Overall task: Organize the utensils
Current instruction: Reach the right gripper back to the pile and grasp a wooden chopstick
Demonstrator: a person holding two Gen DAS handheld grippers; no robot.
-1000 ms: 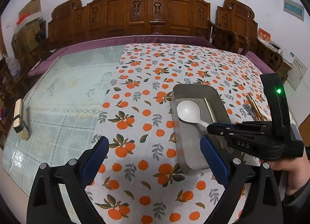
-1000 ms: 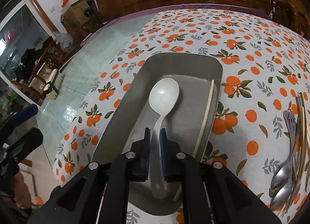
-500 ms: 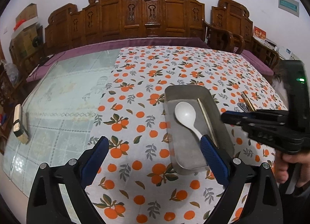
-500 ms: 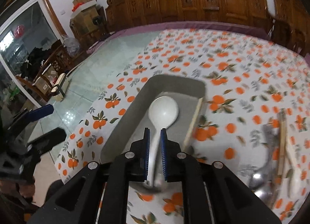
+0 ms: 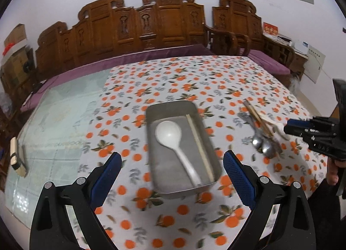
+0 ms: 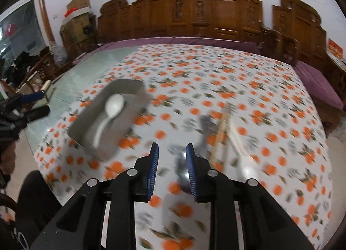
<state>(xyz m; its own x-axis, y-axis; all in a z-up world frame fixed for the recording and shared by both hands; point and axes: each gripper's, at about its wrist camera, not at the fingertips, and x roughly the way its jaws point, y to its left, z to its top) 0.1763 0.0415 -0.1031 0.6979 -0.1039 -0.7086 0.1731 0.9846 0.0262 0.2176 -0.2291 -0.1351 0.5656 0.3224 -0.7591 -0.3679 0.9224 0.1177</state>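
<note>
Utensils (image 5: 262, 136) lie beside tray (image 5: 170, 107) holding white spoon (image 5: 173, 139)

Right hand-held gripper (image 6: 172, 164) jaws just opening, empty; left hand-held gripper (image 5: 170, 171) wide

White spoon (image 5: 173, 141) and chopstick (image 5: 199, 146) in metal tray (image 5: 151, 141) — left tool (image 5: 170, 171) agape

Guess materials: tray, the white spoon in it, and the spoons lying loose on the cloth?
Tray: dull grey metal, likely brushed steel, matte sheen. White spoon: opaque, smooth, plastic or ceramic, can't tell which. Loose spoons: shiny metal bowls with bright reflections, probably stainless.
</note>
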